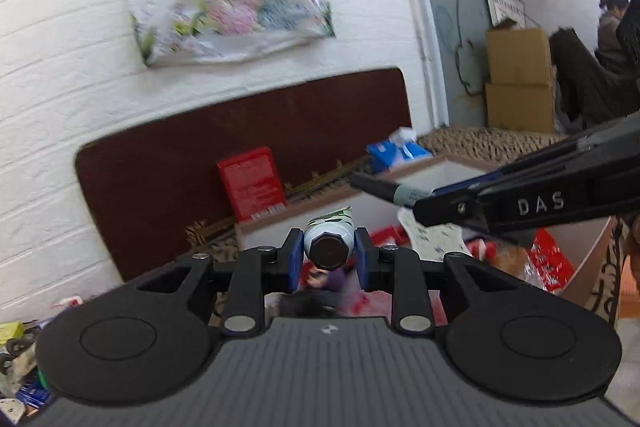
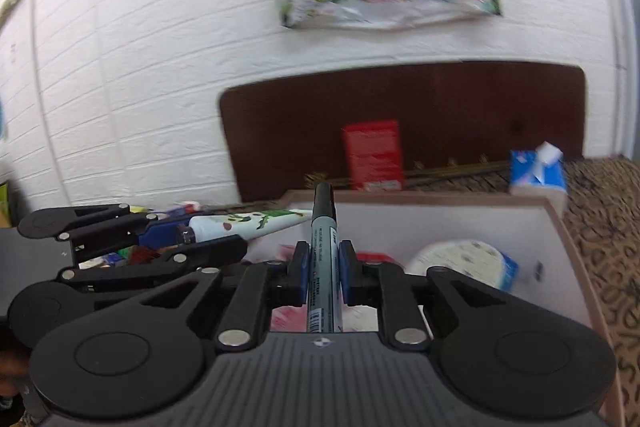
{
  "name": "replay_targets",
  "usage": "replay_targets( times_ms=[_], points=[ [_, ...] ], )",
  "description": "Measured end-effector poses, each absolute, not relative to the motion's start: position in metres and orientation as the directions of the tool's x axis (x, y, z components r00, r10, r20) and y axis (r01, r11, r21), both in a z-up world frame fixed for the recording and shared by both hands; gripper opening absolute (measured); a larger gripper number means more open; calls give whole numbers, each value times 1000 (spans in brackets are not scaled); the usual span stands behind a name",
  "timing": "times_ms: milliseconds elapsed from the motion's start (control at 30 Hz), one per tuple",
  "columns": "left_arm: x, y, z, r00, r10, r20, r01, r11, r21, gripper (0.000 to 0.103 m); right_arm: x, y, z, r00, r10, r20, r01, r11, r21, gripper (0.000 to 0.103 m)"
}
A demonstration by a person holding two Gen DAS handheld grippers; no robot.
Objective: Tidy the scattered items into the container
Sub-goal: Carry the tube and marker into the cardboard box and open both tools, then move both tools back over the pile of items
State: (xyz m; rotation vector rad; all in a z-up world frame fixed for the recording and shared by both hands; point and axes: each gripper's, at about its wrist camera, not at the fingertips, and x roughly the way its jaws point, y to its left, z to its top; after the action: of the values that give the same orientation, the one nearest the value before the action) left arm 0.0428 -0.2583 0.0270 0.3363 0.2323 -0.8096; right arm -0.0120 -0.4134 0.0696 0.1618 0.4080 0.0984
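Left gripper (image 1: 329,254) is clamped on a tube (image 1: 330,241), right gripper (image 2: 323,273) pinches a marker (image 2: 323,259), both over the box (image 2: 560,227).

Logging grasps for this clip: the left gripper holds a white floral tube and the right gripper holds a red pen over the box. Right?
Not quite. The right gripper holds a grey marker with a black cap, not a red pen, as the right wrist view shows. The left gripper does hold the white floral tube over the box.

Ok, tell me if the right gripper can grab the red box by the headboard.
Probably not yet: the right gripper is shut on the marker, and the container lies before the red box.
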Motion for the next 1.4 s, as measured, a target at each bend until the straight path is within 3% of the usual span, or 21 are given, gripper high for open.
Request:
replay_targets(
  times_ms=[267, 300, 367, 433, 467, 567, 700, 1000, 1233, 1400],
  points=[
    [51, -265, 17, 662, -637, -396, 744, 621, 245, 28, -3, -431, 41, 881, 82, -467, 16, 979, 203, 15],
    [51, -264, 18, 663, -635, -397, 744, 619, 252, 29, -3, -429, 39, 877, 78, -473, 21, 979, 200, 19],
    [46, -263, 17, 682, -625, -380, 728, 626, 278, 45, -2, -428, 37, 871, 73, -486, 27, 980, 196, 21],
    [40, -257, 15, 712, -609, -350, 701, 644, 307, 63, -5, -424, 35, 867, 78, -492, 25, 980, 198, 42],
    [38, -256, 14, 721, -606, -337, 693, 649, 314, 70, -6, -422, 35, 867, 79, -492, 23, 980, 198, 45],
    [31, -248, 14, 731, -608, -311, 683, 660, 314, 78, -13, -414, 39, 878, 80, -472, 18, 980, 200, 51],
    [26, -228, 19, 737, -609, -294, 676, 681, 283, 81, -20, -395, 52, 902, 120, -414, -37, 978, 203, 69],
    [31, -167, 18, 811, -514, -279, 580, 770, 266, 81, -11, -314, 66, 891, 307, -335, -250, 947, 204, 71],
    [50, -97, -18, 904, -284, -321, 394, 846, 360, 81, 10, -242, 51, 815, 444, -373, -397, 896, 201, 75],
    [78, -47, -49, 920, -95, -379, 240, 903, 356, 81, 25, -204, 27, 760, 489, -428, -437, 872, 221, 80]
  ],
)
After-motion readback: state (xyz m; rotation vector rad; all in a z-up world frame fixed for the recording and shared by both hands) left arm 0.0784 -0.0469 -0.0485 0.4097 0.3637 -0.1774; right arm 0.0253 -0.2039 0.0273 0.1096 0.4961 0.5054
